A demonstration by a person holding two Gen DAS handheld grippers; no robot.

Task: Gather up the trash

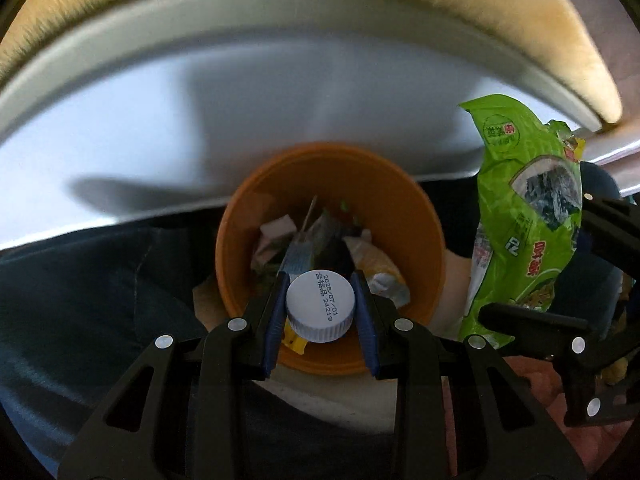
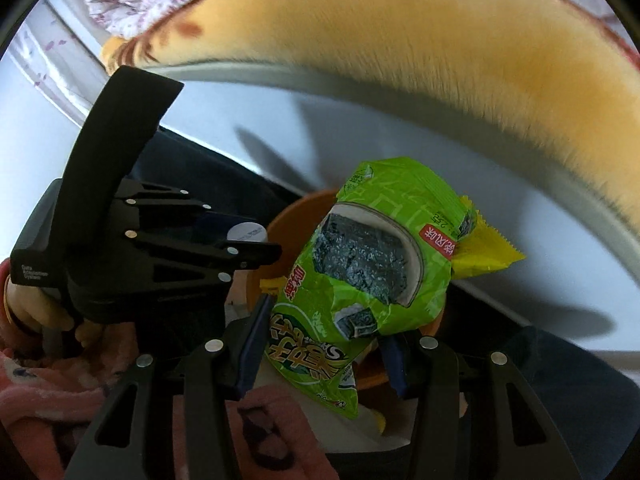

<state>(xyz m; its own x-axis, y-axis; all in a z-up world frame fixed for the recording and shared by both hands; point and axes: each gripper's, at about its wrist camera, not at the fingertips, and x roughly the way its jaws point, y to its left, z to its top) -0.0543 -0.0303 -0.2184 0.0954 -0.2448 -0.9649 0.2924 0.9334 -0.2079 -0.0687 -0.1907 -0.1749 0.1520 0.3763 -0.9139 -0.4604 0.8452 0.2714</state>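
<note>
left gripper (image 1: 320, 312): pinching a white bottle cap (image 1: 320, 306) between its blue pads, held right over the bin mouth; printed date on the cap faces the camera.
yellow scrap (image 1: 295, 342): small piece just under the cap, between the fingers; can't tell if it is gripped or lying in the bin.
right gripper (image 2: 320, 344): clamped on the lower part of a green snack wrapper (image 2: 360, 276); wrapper stands up crumpled, top flopping out past the fingers.
yellow wrapper (image 2: 486, 252): sticks out behind the green one's upper right; looks bundled with it, contact unclear.
orange bin (image 1: 428, 248): round, open, directly below the left gripper and partly behind the wrapper in the right view; already holds paper and packet trash.
trash location: cap above bin centre; wrapper just beside and over the bin's right rim.
step (judged): drop-off, cap first.
how to do well: spread the left fingers while centred so the cap falls inside, not on the rim; then shift the right gripper over the middle and lower before letting go, since the light wrapper may drift or catch on the rim.
risk: the two grippers are close, keep them apart.
beyond: dark fabric, white curved surface (image 1: 160, 128), tan fuzzy edge (image 2: 440, 60).
</note>
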